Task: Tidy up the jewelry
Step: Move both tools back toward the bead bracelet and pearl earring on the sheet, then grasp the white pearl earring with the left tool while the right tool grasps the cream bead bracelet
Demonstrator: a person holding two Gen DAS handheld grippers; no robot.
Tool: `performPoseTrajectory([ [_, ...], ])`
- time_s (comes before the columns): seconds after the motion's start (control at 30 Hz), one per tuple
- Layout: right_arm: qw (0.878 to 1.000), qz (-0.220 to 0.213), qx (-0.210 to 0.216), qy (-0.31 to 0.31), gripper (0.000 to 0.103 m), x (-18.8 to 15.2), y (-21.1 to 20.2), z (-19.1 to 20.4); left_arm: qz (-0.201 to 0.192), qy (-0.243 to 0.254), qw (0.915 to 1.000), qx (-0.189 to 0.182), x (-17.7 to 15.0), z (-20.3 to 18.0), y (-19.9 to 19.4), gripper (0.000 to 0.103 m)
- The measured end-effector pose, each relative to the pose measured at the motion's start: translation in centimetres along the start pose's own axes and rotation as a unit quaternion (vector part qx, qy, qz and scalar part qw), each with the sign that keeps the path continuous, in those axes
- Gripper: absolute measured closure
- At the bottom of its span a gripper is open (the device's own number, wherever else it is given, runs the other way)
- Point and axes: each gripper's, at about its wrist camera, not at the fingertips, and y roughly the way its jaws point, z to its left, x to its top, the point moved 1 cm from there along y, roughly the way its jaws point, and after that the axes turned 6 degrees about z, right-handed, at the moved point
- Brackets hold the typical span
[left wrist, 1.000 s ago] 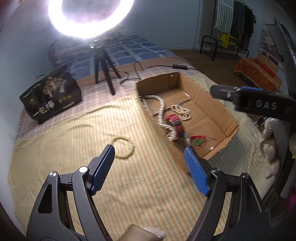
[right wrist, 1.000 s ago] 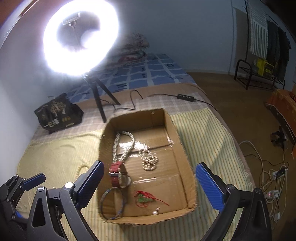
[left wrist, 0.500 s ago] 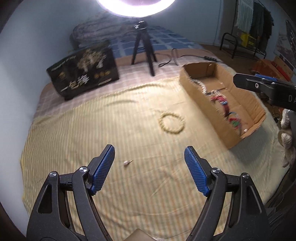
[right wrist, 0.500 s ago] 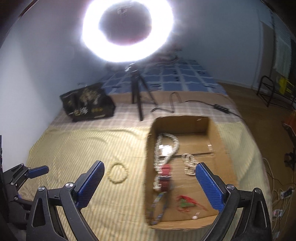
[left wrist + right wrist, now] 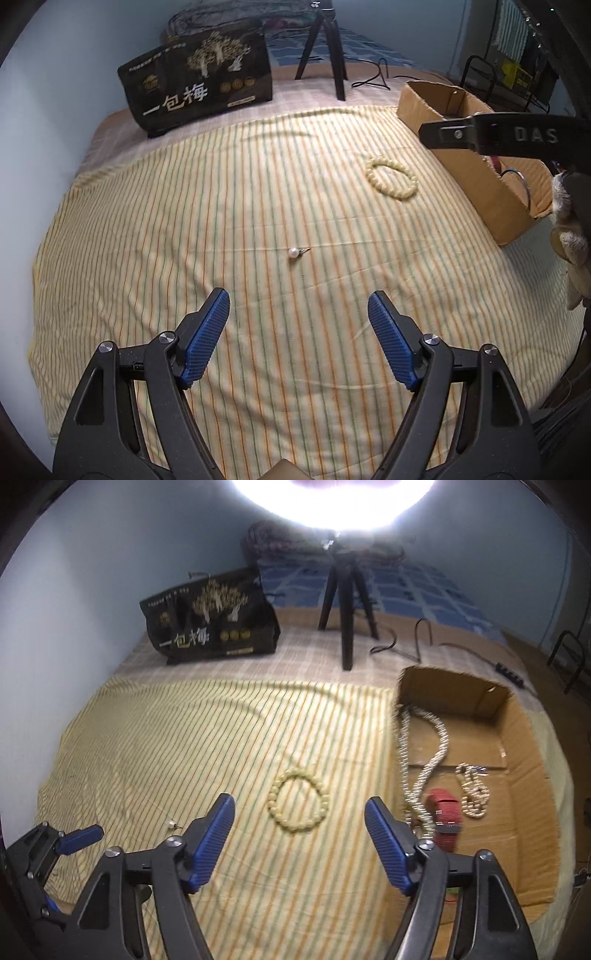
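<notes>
Pearl earring (image 5: 293, 252) lies on the striped bedspread (image 5: 147, 240), its hook pointing right toward the cardboard box (image 5: 476, 173). Left gripper (image 5: 299, 339) hovers with jaws wide, empty; right gripper (image 5: 299, 843) jaws closing, empty, above the bead bracelet (image 5: 299, 803).

A bright ring light (image 5: 334, 502) on a tripod (image 5: 347, 602) glares before pale blue walls (image 5: 110, 554)

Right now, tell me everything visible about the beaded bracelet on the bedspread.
The beaded bracelet is a closed ring of pale cream, round beads, glossy like plastic or stone. It lies flat on the striped yellow bedspread, left of the cardboard box and apart from it. Nothing else touches it; the right gripper hangs before it, closing on nothing.
</notes>
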Motion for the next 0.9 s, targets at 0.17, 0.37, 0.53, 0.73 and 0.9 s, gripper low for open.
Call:
performPoseTrajectory([
  [0.17,0.999,0.036,0.011,0.000,0.042,-0.1,2.5,0.7,0.017,-0.038,0.9988,-0.027,0.3,1.4,1.3,0.042],
  [0.37,0.997,0.068,0.020,0.011,0.055,-0.3,4.7,0.8,0.023,-0.075,0.9958,-0.048,1.5,2.4,2.7,0.053],
  [0.53,0.997,0.072,0.020,0.013,0.061,0.1,5.4,0.9,0.028,-0.075,0.9953,-0.054,2.1,1.8,3.9,0.056],
  [0.73,0.997,0.081,0.019,0.008,0.068,0.3,6.5,1.0,0.036,-0.083,0.9944,-0.055,2.6,1.5,5.3,0.062],
  [0.9,0.996,0.085,0.021,0.006,0.071,0.6,7.2,1.3,0.033,-0.080,0.9952,-0.046,2.9,1.4,6.0,0.063],
])
